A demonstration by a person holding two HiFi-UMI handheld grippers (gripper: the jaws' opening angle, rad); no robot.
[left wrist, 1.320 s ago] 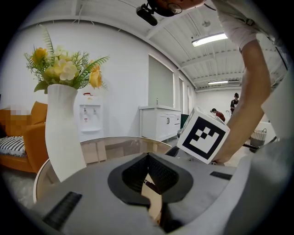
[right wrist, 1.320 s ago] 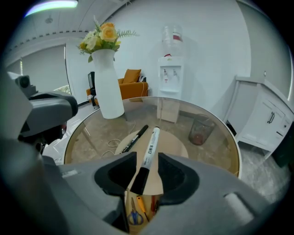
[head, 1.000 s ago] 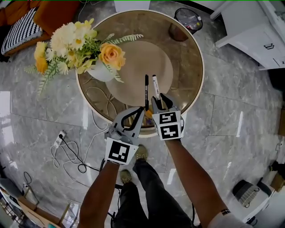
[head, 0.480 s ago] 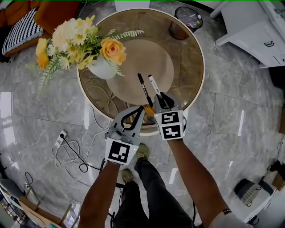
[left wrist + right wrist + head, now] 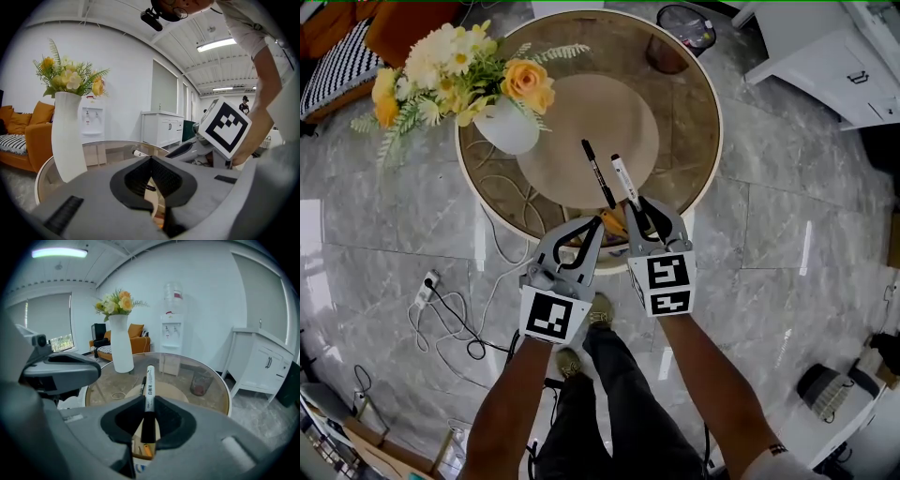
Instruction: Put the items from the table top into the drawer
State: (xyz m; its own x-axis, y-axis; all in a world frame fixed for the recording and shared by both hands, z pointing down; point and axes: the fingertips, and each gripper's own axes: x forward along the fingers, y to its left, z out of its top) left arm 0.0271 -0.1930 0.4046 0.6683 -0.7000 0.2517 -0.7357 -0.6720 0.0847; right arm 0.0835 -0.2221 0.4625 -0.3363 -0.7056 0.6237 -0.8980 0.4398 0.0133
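Right gripper (image 5: 149,404) has the marker (image 5: 150,385): its jaws have just been closing and now pinch the black end, the smooth white barrel sticking straight out along them toward the middle of the round glass table (image 5: 694,122). The drawer (image 5: 136,446) sits below those jaws, under the table's near edge, so I'd say the marker must come back and down. A slim black pen (image 5: 597,172) lies on the beige mat (image 5: 581,122), just left and near-parallel. The left gripper (image 5: 598,225), pinched together and empty, is nearer it.
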